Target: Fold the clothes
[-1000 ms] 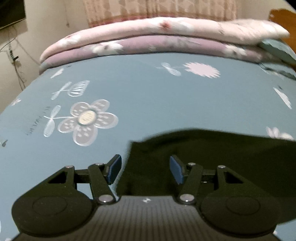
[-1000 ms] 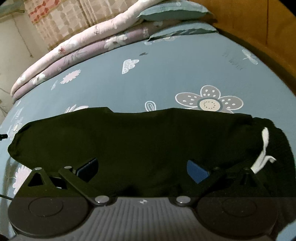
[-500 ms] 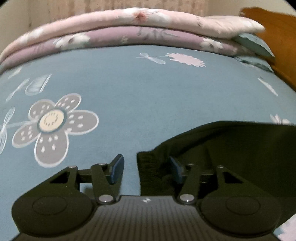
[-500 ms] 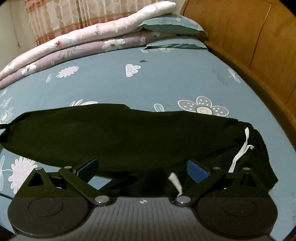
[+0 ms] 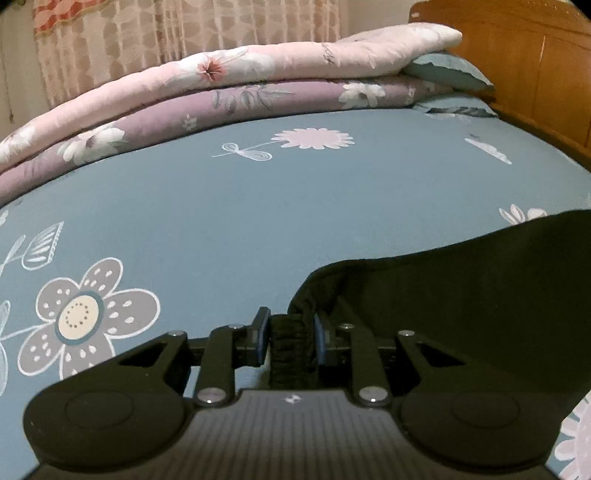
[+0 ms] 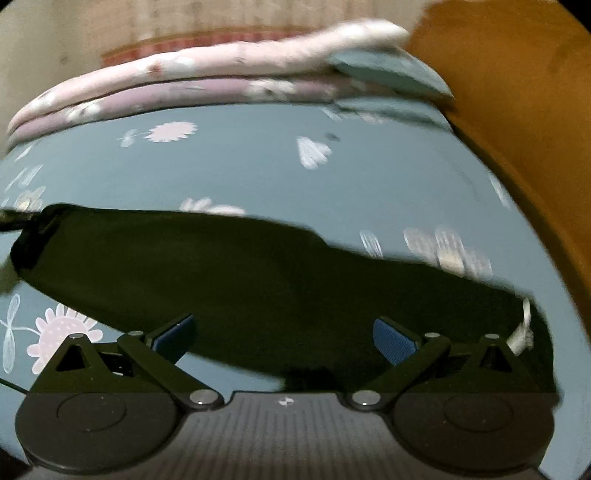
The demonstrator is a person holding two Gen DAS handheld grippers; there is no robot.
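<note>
My left gripper (image 5: pixel 290 338) has just closed its jaws, pinching the black garment (image 5: pixel 461 291) on the flowered blue bed (image 5: pixel 258 206); my right gripper (image 6: pixel 283 338) jaws spread, folded quilts (image 5: pixel 229 85) and curtains (image 5: pixel 166 33) beyond.

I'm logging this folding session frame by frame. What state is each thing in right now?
Left gripper: jaws have just been closing, now shut on the ribbed cuff of the black pants.
Right gripper: jaws wide open, holding nothing, over the pants.
Black pants: spread lengthwise on the bed sheet, cuff end gathered.
White drawstring: loose at the waist end.
Quilts: folded, stacked at the far edge.
</note>
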